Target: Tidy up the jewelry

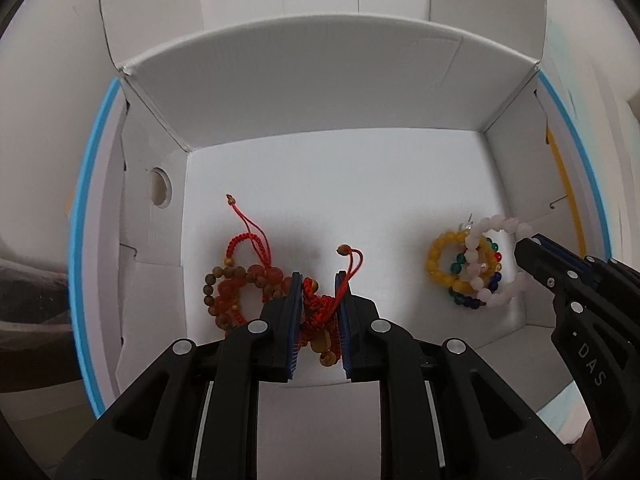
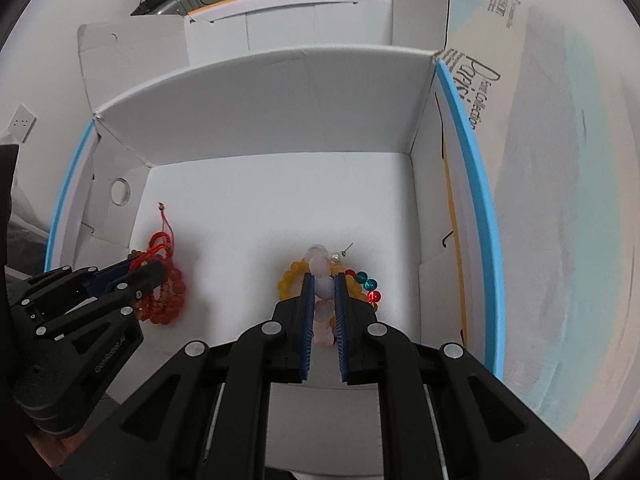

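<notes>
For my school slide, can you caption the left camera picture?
Left gripper pinches a red cord bracelet inside a white box.

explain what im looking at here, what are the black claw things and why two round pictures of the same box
The black claws are two hand-held grippers, one in each of a person's hands; no robot arm is involved. Each gripper carries a wide-angle camera looking forward along its two fingers, which is why both pictures are round and show the same scene from slightly different spots.

Both look down into an open white cardboard box. One picture is from the left gripper, whose blue-padded fingers are closed on a red braided cord bracelet. Beside it lies a pile of amber and red bead bracelets.

The other picture is from the right gripper, closed on a pale pink bead bracelet. That bracelet lies over a yellow bead bracelet and a multicoloured bead bracelet. Each gripper also shows at the other picture's edge.
</notes>
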Tool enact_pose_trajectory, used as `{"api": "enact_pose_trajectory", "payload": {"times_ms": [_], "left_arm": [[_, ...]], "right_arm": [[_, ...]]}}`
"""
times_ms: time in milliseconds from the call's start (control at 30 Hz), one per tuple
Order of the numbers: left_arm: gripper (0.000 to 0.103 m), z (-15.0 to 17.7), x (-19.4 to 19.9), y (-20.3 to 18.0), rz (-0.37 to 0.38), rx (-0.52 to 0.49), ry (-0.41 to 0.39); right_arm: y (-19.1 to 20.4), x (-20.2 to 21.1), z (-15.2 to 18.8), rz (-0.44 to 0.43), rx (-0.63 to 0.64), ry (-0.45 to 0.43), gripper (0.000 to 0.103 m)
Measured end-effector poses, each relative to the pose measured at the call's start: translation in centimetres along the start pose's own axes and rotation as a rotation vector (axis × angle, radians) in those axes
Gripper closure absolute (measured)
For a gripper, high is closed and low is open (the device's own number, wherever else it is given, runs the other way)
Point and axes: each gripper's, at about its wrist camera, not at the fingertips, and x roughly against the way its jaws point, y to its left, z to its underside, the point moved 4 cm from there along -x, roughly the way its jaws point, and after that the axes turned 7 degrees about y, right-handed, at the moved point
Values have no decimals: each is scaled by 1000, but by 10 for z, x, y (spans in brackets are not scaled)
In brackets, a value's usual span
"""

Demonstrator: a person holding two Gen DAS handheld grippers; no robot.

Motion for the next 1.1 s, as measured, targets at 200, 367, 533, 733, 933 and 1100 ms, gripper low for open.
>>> {"api": "enact_pose_trajectory", "payload": {"times_ms": [200, 367, 533, 733, 933, 1100], "left_arm": [[79, 1, -5, 4, -17, 18, 0], [53, 4, 3, 8, -40, 28, -40], [38, 6, 18, 14, -30, 44, -98], [26, 13, 37, 23, -28, 62, -152], [14, 24, 51, 32, -34, 66, -202], [7, 36, 64, 37, -35, 68, -247]], "right_arm": [[-4, -9, 1, 15, -10, 22, 91], [-6, -13, 2, 18, -17, 27, 78], [-5, -7, 5, 28, -5, 9, 65], [0, 13, 7, 36, 24, -47, 42], [1, 41, 13, 36, 36, -122, 31], [0, 67, 26, 48, 55, -199, 23]]}}
